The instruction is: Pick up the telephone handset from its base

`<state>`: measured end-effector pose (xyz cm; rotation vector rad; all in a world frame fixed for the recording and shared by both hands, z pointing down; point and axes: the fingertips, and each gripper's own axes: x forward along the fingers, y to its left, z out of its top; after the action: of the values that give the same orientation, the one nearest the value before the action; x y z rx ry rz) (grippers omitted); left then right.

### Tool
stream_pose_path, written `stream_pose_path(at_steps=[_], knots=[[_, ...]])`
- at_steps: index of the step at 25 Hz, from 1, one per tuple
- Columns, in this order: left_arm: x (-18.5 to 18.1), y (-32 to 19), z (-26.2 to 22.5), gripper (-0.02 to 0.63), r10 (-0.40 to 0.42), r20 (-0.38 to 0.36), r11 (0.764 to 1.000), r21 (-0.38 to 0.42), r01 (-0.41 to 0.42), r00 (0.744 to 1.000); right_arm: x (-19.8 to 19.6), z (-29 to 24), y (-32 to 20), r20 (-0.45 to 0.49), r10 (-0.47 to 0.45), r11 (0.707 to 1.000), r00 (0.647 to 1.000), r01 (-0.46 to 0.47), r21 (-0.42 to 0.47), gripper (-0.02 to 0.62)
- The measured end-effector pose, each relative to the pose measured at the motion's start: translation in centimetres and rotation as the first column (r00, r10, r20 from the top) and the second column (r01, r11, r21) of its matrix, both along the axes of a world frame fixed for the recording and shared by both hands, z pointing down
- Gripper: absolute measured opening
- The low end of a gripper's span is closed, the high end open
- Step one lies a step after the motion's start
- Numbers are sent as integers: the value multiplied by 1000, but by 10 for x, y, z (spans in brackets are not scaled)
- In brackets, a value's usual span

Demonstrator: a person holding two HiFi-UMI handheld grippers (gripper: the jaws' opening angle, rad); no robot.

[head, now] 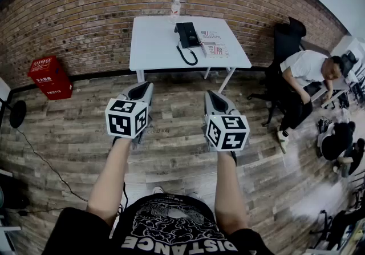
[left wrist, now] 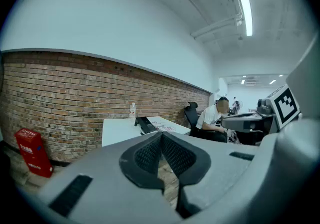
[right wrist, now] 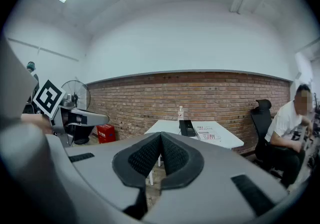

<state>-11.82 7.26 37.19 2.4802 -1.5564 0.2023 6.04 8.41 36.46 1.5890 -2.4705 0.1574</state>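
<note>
A black telephone with its handset on the base and a coiled cord sits on a white table against the brick wall. It also shows far off in the left gripper view as a dark phone and in the right gripper view as a black phone. My left gripper and right gripper are held side by side well short of the table, over the wooden floor. Both are shut with nothing between the pads.
A water bottle and printed papers share the table. A red crate stands by the wall at left. A seated person and a black office chair are at right. A cable runs across the wooden floor.
</note>
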Motion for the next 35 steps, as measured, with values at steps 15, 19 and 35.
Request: stream_pose_path(at_steps=[15, 19, 35], knots=[[-6, -29, 10, 6, 50, -35, 999, -17, -50, 998, -23, 7, -21, -11, 10, 1000, 1000, -10, -3, 0], [-7, -41, 12, 6, 66, -46, 997, -25, -67, 997, -26, 8, -32, -11, 4, 1000, 1000, -4, -10, -1], [13, -132, 32, 54, 89, -56, 994, -64, -92, 995, -17, 24, -125, 14, -26, 999, 1000, 26, -24, 0]])
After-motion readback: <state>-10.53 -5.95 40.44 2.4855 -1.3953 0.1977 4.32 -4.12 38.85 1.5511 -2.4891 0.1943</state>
